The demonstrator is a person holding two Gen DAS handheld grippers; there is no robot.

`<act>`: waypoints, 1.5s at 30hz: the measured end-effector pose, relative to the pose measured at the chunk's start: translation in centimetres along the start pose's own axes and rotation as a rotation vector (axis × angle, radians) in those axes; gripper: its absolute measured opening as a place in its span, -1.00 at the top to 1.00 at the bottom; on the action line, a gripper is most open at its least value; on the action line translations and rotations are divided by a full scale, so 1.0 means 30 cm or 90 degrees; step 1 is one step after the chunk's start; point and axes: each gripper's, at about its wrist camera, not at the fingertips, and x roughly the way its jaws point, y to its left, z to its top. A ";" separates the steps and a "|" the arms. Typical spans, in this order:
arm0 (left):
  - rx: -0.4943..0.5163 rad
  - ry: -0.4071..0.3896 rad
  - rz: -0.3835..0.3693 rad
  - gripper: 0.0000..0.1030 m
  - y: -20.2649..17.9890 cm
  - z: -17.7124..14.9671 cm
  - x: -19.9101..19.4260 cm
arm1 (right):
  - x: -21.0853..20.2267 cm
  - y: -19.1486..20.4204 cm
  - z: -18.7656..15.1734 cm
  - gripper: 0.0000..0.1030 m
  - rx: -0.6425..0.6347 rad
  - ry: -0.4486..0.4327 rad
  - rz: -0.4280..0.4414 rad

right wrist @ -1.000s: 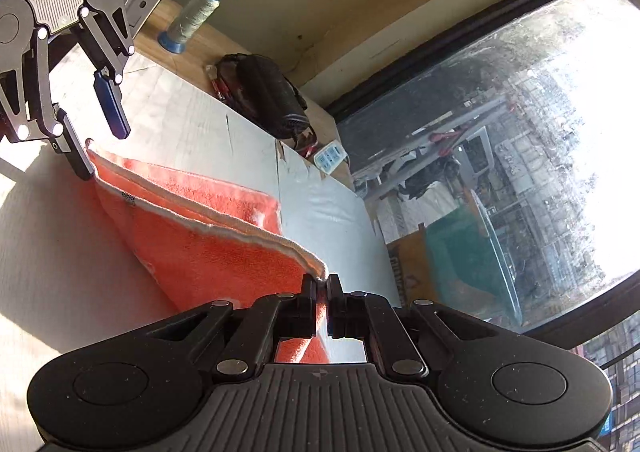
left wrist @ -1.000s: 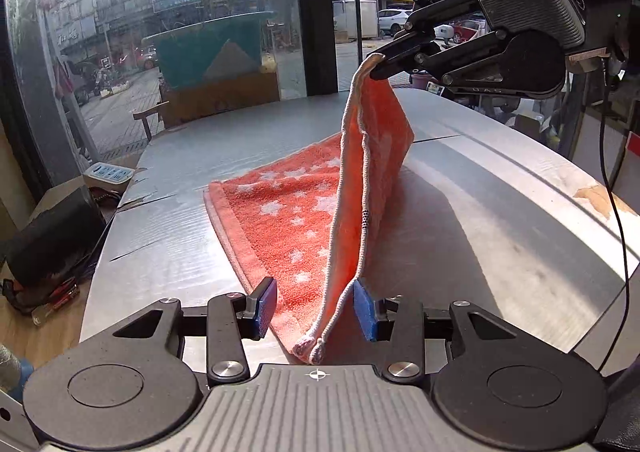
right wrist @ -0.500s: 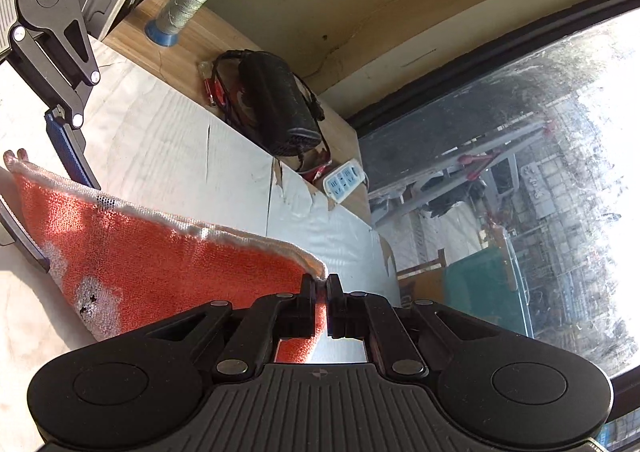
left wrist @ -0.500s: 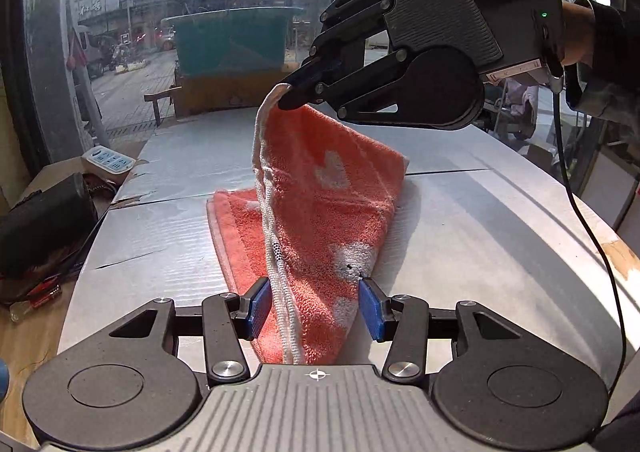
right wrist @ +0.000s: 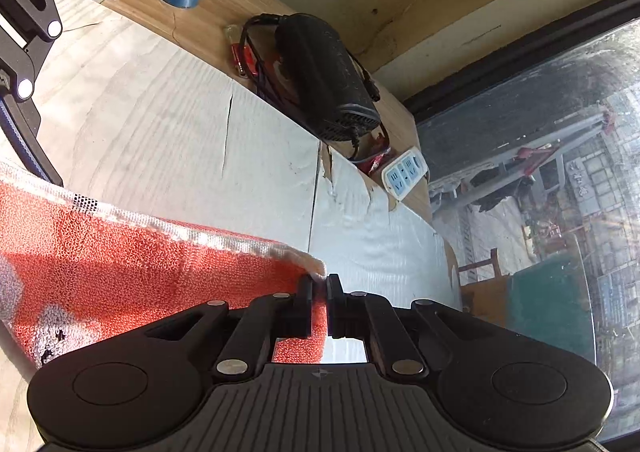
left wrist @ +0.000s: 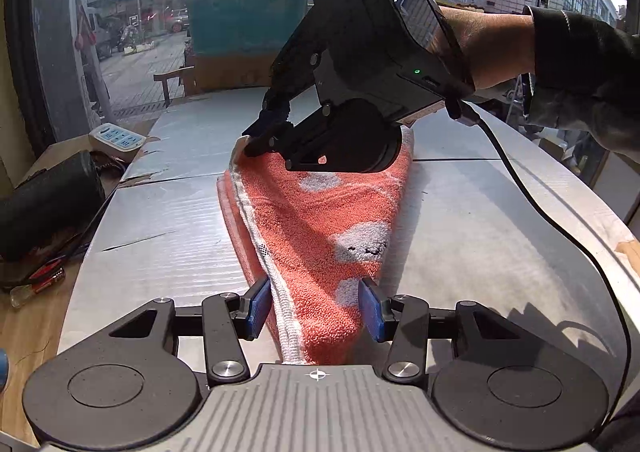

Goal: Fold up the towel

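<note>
Orange towel (left wrist: 320, 220), folded lengthwise on the worktop (left wrist: 480, 220): soft, light, limp terry. My right gripper (right wrist: 319, 288) is clamped on its hemmed corner; my left gripper (left wrist: 314, 306) stands open astride the near end. Hold it by the corners.

Bright daylight through the window (left wrist: 132, 32), hard shadows and pale glare on the table (left wrist: 500, 236), fisheye bending at edges, street beyond washed out, foreground sharp
</note>
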 end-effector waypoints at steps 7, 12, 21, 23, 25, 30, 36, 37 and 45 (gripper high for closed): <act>0.004 -0.020 0.025 0.04 -0.022 0.011 -0.055 | -0.018 -0.066 -0.037 0.68 0.114 -0.030 -0.053; 0.019 -0.048 -0.001 -0.01 -0.053 0.024 -0.092 | -0.104 -0.138 -0.145 0.67 0.246 -0.016 -0.006; 0.028 0.032 0.017 -0.04 -0.115 0.006 0.046 | -0.095 -0.188 -0.360 0.67 0.455 0.027 0.145; 0.039 0.033 0.033 -0.04 -0.127 0.004 0.048 | -0.079 -0.203 -0.375 0.67 0.489 0.022 0.150; 0.046 0.034 0.042 -0.04 -0.136 0.004 0.051 | -0.080 -0.232 -0.404 0.67 0.544 0.029 0.172; 0.056 0.032 0.048 -0.06 -0.150 0.013 0.065 | -0.173 -0.217 -0.497 0.67 0.622 0.058 0.164; 0.079 0.024 0.035 -0.16 -0.190 0.031 0.103 | -0.415 -0.054 -0.615 0.67 0.775 0.070 0.071; 0.086 0.022 0.031 -0.16 -0.203 0.033 0.108 | -0.455 -0.017 -0.617 0.67 0.787 0.072 0.046; 0.124 0.007 0.013 -0.16 -0.266 0.062 0.087 | -0.656 0.087 -0.624 0.66 0.791 0.065 -0.021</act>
